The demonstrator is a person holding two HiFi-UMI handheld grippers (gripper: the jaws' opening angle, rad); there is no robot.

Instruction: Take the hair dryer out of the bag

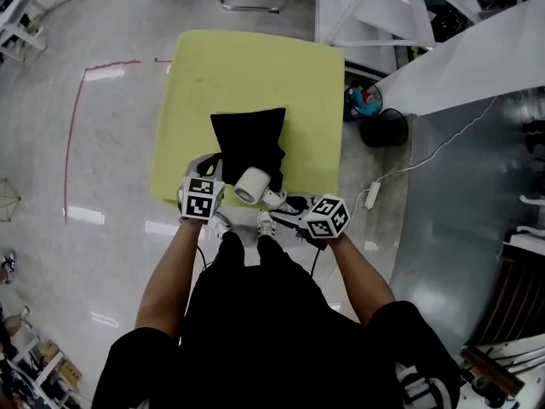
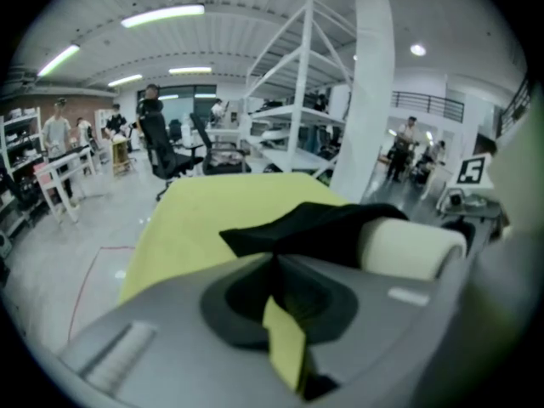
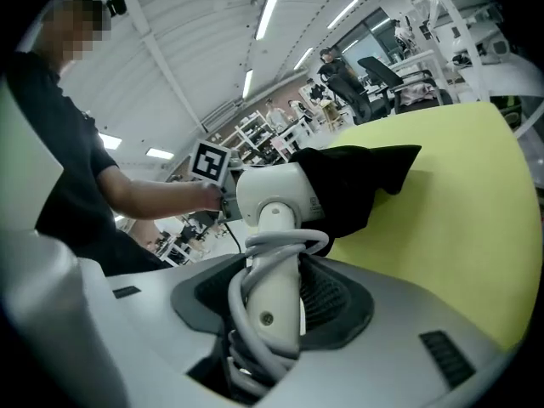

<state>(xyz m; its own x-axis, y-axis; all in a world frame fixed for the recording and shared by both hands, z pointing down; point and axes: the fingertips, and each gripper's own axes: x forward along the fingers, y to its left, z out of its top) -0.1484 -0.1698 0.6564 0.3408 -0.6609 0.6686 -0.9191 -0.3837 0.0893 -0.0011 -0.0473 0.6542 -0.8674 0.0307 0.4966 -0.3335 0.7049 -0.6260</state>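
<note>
The white hair dryer [image 1: 252, 185] is seen at the near edge of the counter [image 1: 255, 66], at 6 o'clock from the black bag [image 1: 249, 139]. Its round front sticks out of the bag's open end, and its back part is covered by the black cloth. Its handle is gripped between the two jaws of the right tongs [image 3: 276, 270], which are closed tight on it. A gray cord [image 3: 255, 313] is wound around that handle. In the head view the right tongs [image 1: 285, 203] are found at 4 o'clock from the dryer, and the left tongs [image 1: 213, 167] at 9 o'clock, just beside it. The left tongs [image 2: 274, 257] are pinched nearly closed on the edge of the bag [image 2: 314, 228]. The dryer [image 2: 408, 249] is seen at 2 o'clock from their tips. The bag is spread flat on the yellow-green counter, toward 12 o'clock from both tongs.
</note>
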